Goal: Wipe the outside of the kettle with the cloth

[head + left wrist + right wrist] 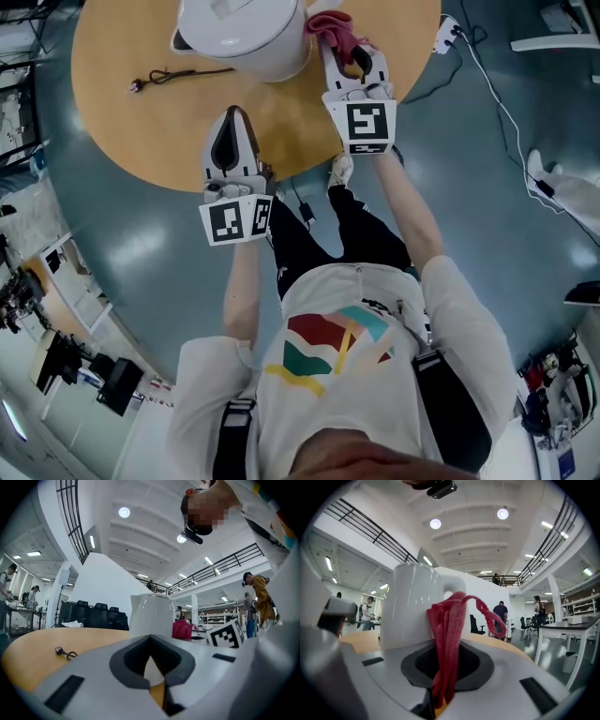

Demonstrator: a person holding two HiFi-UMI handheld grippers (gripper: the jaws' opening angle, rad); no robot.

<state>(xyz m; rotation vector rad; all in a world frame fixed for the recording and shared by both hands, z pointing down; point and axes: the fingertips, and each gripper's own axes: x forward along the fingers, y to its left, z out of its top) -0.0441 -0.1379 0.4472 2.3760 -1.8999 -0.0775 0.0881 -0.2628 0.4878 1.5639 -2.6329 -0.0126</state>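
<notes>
Right tongs (352, 61), clamped on a fold of the red cloth (330, 26) just beside the white kettle (246, 33) on the table (141, 112); left tongs (234, 117) closed, empty and clear of the kettle, so a firm wipe may shove the unbraced kettle.
</notes>
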